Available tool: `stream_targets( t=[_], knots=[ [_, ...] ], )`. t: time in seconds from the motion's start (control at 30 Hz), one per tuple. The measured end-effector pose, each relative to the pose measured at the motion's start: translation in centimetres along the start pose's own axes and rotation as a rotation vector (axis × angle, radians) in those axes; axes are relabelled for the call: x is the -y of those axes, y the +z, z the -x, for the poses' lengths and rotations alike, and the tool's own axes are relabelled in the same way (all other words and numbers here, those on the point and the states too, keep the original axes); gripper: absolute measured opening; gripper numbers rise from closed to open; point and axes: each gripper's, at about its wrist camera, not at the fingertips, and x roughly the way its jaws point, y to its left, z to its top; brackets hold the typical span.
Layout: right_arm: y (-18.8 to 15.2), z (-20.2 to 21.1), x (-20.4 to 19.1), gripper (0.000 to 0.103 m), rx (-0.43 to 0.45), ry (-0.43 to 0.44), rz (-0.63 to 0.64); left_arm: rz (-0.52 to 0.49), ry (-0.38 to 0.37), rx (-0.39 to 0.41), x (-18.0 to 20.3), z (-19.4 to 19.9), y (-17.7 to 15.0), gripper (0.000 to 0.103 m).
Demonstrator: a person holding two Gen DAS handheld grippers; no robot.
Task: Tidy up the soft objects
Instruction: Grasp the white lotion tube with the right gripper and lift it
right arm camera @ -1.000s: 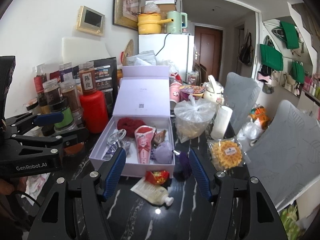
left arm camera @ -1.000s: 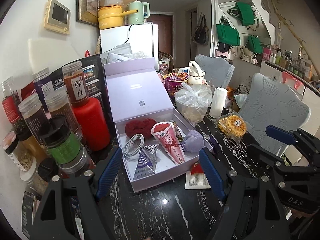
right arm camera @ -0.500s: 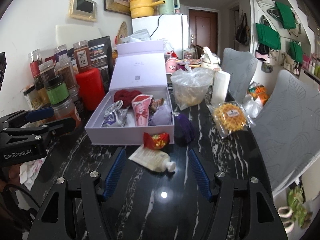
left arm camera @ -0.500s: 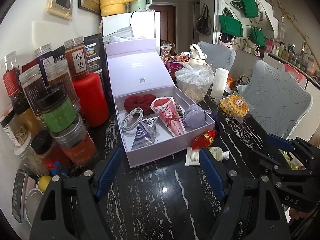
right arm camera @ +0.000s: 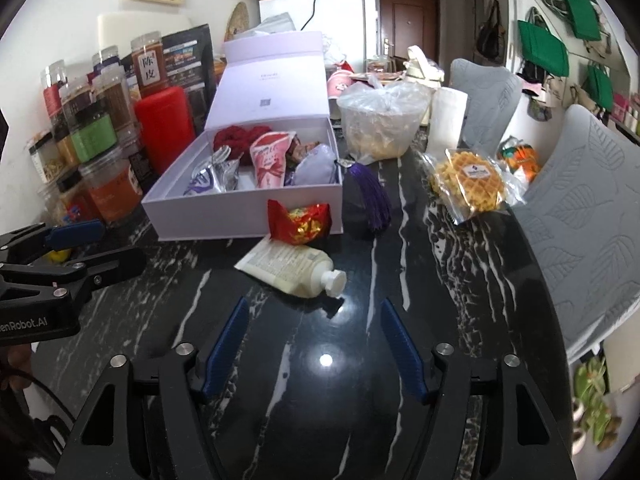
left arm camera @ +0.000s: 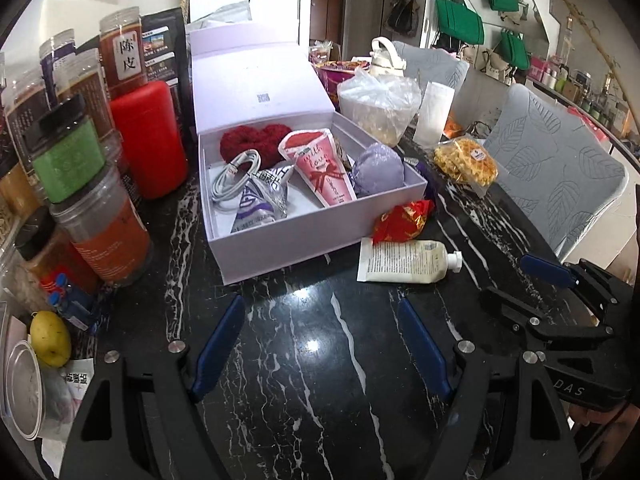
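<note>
An open lilac box [left arm camera: 280, 240] [right arm camera: 224, 220] stands on the black marble table. It holds a red knit piece [left arm camera: 252, 140], a coiled white cable [left arm camera: 236, 172], a silver-purple pouch [left arm camera: 260, 200], a pink cone packet [left arm camera: 320, 172] and a lilac soft pouch [left arm camera: 378, 168]. In front of the box lie a red snack packet [left arm camera: 402, 220] [right arm camera: 300, 222] and a cream tube [left arm camera: 404, 266] [right arm camera: 292, 266]. A purple tassel [right arm camera: 370, 194] lies beside the box. My left gripper [left arm camera: 320, 344] and right gripper [right arm camera: 314, 340] are both open and empty, short of the tube.
Several jars [left arm camera: 92, 220] and a red canister [left arm camera: 150, 140] crowd the left edge. A bagged bowl [right arm camera: 380, 120], a white roll [right arm camera: 446, 120] and wrapped waffles [right arm camera: 470, 178] stand at the right. Grey chairs [right arm camera: 580, 200] flank the table. A yellow fruit [left arm camera: 50, 338] lies near left.
Both grippers have pulled back from the box and tilted down, so more bare table and the whole tube now show. Both stay open. No object has moved.
</note>
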Motion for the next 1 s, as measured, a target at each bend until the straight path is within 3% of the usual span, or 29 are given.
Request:
stream_targets(
  t=[0.17, 0.63, 0.93, 1.0],
  knots=[
    [0.2, -2.1, 0.6, 0.079, -0.024, 0.019, 0.013, 0.004, -0.001, -0.036, -0.1, -1.8, 0.1, 0.079],
    [2.9, -9.0, 0.8, 0.082, -0.140, 0.156, 0.143, 0.029, -0.013, -0.045, -0.9, -4.4, 1.9, 0.079],
    [2.9, -10.6, 0.0, 0.082, -0.167, 0.204, 0.235, 0.023, -0.013, -0.048, -0.8, -4.9, 2.3, 0.079],
    [2.6, -10.5, -0.4, 0.077, -0.161, 0.193, 0.262, 0.023, -0.013, -0.053, -0.8, -5.0, 2.3, 0.079]
  ],
)
